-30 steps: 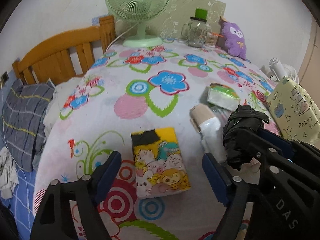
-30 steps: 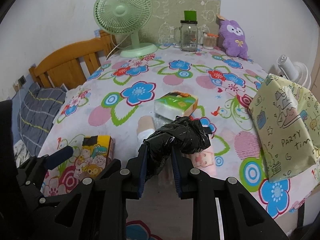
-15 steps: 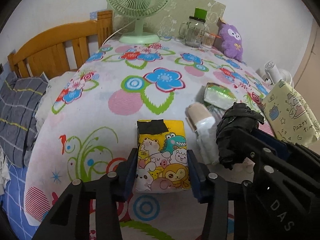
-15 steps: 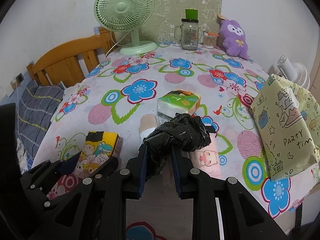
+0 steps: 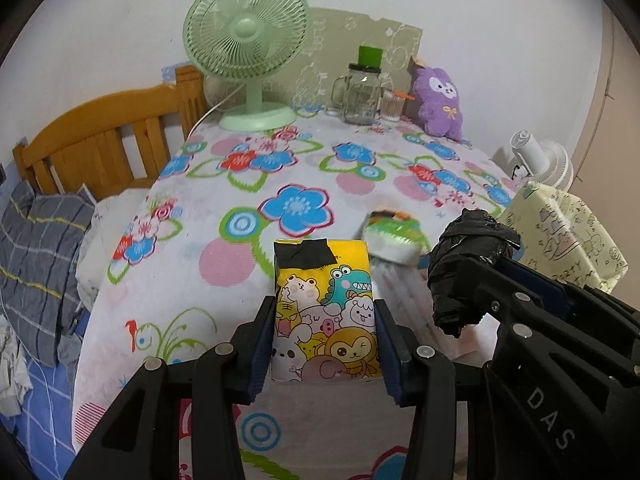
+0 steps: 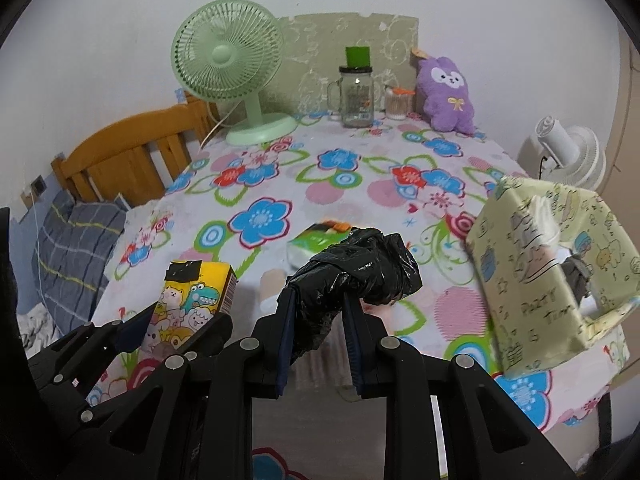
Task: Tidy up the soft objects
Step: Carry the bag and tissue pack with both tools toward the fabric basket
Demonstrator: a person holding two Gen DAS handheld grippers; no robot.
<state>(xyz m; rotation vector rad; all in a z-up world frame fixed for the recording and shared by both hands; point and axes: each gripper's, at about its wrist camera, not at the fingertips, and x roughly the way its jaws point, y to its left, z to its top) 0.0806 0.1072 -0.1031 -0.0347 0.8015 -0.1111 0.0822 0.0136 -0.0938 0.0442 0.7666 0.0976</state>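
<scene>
Clamping a yellow cartoon tissue pack [image 5: 326, 312], the left tongs [image 5: 325, 344] are holding it above the counter's [image 5: 224, 248] near edge; the right tongs [image 6: 318, 336] are gripping a black bag bundle [image 6: 356, 272] just beside it.

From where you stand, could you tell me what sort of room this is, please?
Most likely a bedroom: a wooden bed frame with striped bedding stands beside the flowered table, and a purple plush toy leans against the wall.

left gripper [image 5: 324, 344]: clamped, angled down | right gripper [image 6: 318, 334]: clamped, angled down
</scene>
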